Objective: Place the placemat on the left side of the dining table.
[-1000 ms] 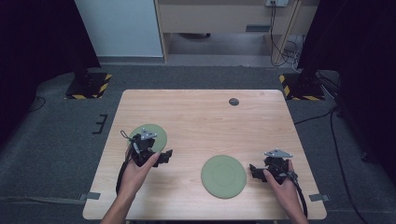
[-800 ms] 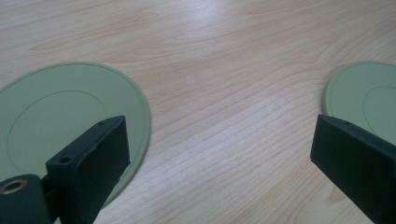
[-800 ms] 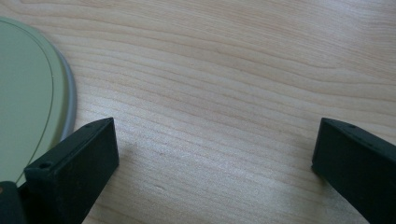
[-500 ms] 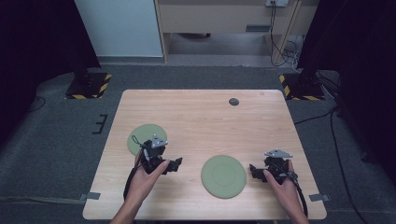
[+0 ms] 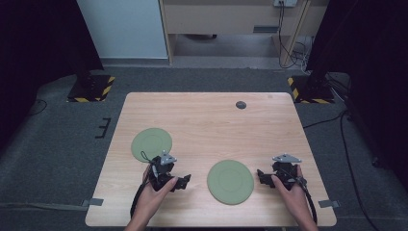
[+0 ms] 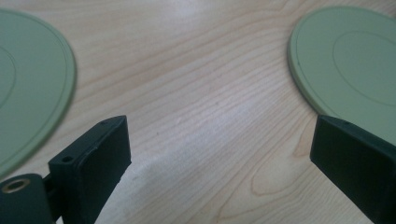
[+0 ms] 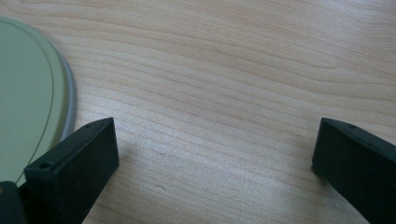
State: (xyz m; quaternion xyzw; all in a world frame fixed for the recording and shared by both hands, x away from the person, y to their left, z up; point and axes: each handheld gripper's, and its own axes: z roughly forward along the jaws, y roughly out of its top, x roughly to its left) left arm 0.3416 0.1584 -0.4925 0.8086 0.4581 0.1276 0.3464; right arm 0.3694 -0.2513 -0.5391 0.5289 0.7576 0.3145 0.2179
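The left claw [image 5: 182,181] hovers released between two green plates [image 5: 230,181]. The right claw [image 5: 262,176] is released beside the nearer one.

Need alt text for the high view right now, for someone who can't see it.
Two hands hold open tongs low over a wooden table: the left tongs sit between two flat green plates, the far-left plate and the near-centre plate. The right tongs rest just right of the centre plate. A small dark round object lies near the far edge.

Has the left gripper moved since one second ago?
Yes. The left gripper moved off the left green plate, toward the person and the near green plate.
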